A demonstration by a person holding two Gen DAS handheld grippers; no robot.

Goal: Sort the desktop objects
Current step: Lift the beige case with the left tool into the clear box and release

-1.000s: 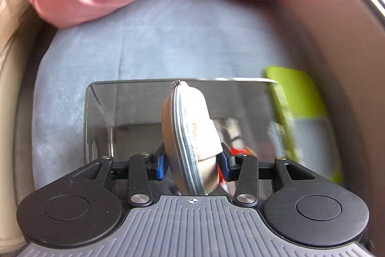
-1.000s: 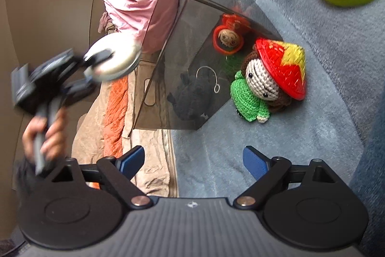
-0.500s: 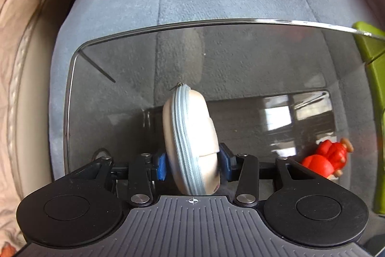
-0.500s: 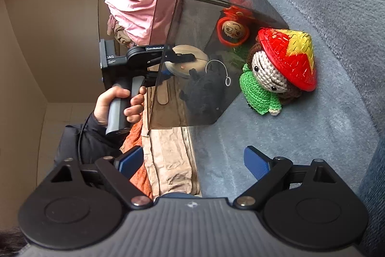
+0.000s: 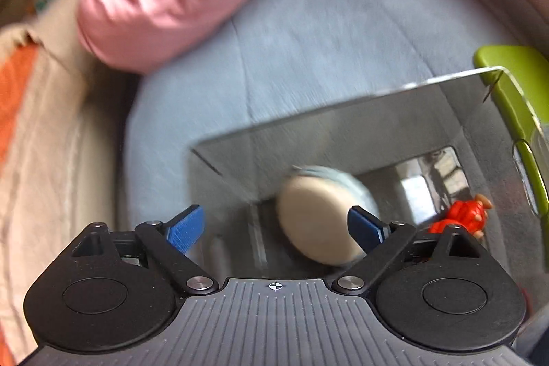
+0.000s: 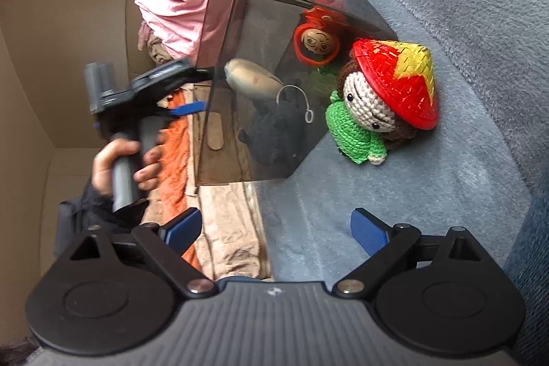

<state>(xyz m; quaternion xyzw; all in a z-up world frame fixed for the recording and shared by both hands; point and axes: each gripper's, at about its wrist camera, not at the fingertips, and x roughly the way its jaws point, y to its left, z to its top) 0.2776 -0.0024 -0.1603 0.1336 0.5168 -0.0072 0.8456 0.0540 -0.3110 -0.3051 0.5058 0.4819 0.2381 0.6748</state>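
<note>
Grey cushion (image 5: 308, 50); pouch (image 5: 319, 222) beyond hand-held gripper (image 5: 281, 225).

light: soft daylight | left wrist: motion blur | right wrist: sharper | edges: fisheye bending

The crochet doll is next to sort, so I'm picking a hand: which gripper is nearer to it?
Right. The right gripper hangs open just short of the crochet doll, nothing between them. The left gripper is at the smoked plastic bin's far side, open.

A beige pouch (image 5: 317, 222) with grey zip, smoky box (image 6: 274, 64), red-and-yellow-hatted green doll (image 6: 377, 105).
</note>
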